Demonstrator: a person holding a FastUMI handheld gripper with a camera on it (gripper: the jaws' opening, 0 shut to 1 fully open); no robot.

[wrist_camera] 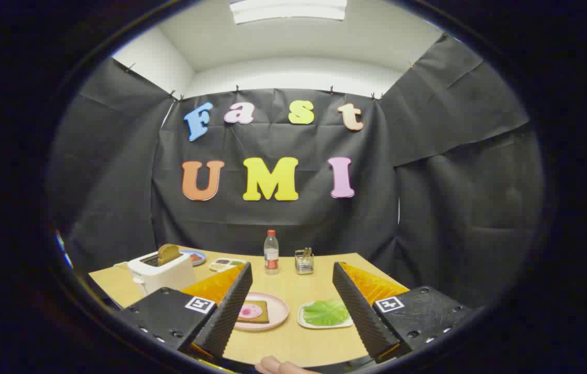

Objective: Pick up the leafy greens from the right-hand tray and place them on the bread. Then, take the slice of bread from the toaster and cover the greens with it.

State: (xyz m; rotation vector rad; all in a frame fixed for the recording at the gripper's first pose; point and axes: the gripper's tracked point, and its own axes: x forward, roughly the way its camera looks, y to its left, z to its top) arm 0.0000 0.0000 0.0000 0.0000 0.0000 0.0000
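Non-task items on wooden table (293, 291): clear plastic bottle (271, 252), red cap, upright at the far edge; small wire caddy (304, 261) just beside it. Compartment tray (226, 264) with assorted coloured pieces lies near the bottle on its other side. Blue-rimmed plate (195, 256) sits at the far edge; contents too small to identify.

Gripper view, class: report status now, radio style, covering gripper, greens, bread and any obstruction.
Gripper open, jaws wide, holding nothing. Greens on their tray, just ahead between the jaws. Bread on pink plate beside it; second slice up in toaster. Nothing in the way.
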